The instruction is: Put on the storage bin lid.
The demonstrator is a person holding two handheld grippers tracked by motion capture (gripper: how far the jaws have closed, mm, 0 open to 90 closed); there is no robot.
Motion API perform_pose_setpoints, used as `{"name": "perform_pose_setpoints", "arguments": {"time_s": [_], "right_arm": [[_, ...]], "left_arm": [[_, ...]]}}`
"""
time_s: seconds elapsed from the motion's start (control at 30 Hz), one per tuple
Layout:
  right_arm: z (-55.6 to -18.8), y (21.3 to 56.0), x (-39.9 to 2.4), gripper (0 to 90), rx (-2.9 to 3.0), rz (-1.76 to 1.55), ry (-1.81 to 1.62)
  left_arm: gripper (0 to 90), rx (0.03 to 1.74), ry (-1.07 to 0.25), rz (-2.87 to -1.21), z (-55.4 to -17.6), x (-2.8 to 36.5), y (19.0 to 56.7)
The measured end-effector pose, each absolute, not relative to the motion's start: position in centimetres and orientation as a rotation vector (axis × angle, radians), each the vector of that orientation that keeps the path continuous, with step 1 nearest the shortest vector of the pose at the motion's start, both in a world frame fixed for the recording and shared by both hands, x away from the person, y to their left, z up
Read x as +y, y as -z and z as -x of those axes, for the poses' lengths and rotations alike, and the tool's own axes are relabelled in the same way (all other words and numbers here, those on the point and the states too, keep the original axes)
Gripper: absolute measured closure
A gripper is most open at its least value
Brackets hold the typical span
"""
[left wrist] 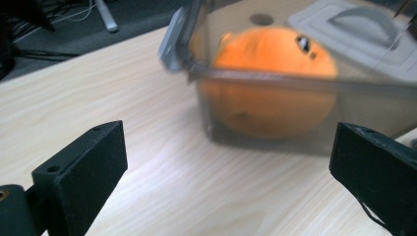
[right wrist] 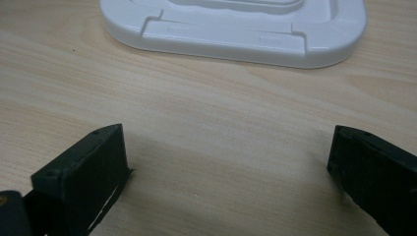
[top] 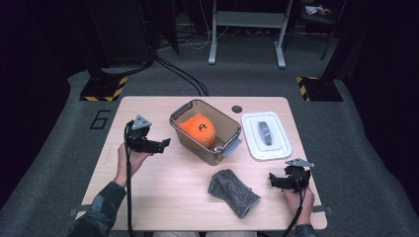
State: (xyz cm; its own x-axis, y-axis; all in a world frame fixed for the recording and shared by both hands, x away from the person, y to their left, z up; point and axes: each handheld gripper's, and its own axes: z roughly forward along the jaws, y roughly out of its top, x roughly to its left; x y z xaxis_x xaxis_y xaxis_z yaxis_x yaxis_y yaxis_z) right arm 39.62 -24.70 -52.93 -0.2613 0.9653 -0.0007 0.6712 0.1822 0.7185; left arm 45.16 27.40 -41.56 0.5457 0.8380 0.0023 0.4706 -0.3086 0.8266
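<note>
High view: a round orange plush toy (top: 198, 129) lies inside the clear smoke-tinted plastic box (top: 184, 109) at the middle of the wooden table (top: 163, 187). Just left of the box, the left gripper (top: 157, 146) has its jaws wide with nothing between them. A white lid (top: 253, 148) lies just right of the box, a grey knitted cloth (top: 231, 192) in front of it. The right gripper (top: 280, 181), jaws wide and empty, rests beside the cloth. The toy looks stowed; next, probably, the cloth must be grasped.

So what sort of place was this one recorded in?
Probably a lab or recording studio rather than a home: a lone wooden table on grey carpet, hazard-striped stand bases, loose floor cables and dark surroundings.
</note>
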Motion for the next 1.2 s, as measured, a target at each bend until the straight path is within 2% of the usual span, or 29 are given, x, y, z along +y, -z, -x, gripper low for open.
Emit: {"name": "perform_pose_setpoints", "arguments": {"time_s": [0.3,0.43,0.53,0.6,0.67,0.9,1.2], "right_arm": [[-39.7,52.9,-24.6,0.5,1.998,-1.541,-0.856],[-39.7,52.9,-24.6,0.5,1.999,-1.542,-0.856],[-39.7,52.9,-24.7,0.5,2.005,-1.536,-0.849],[-39.7,52.9,-24.7,0.4,2.009,-1.540,-0.848],[-39.8,52.8,-24.7,0.4,2.017,-1.531,-0.849],[-40.3,52.4,-24.7,0.0,2.043,-1.537,-0.832],[-42.0,49.9,-24.2,0.2,2.043,-1.496,-0.851]], "left_arm": [[0.0,1.196,-0.536,-1.944,-44.4,30.6,47.2],[0.0,1.260,-0.465,-1.950,-44.6,31.6,49.8],[0.0,1.288,-0.483,-1.942,-44.6,32.0,51.0],[0.0,1.315,-0.435,-1.940,-44.8,32.4,51.9],[0.0,1.333,-0.433,-1.940,-44.9,32.5,52.4],[0.0,1.321,-0.554,-1.975,-44.8,32.4,53.1],[0.0,1.301,-0.566,-2.029,-44.9,32.1,53.1]]}}
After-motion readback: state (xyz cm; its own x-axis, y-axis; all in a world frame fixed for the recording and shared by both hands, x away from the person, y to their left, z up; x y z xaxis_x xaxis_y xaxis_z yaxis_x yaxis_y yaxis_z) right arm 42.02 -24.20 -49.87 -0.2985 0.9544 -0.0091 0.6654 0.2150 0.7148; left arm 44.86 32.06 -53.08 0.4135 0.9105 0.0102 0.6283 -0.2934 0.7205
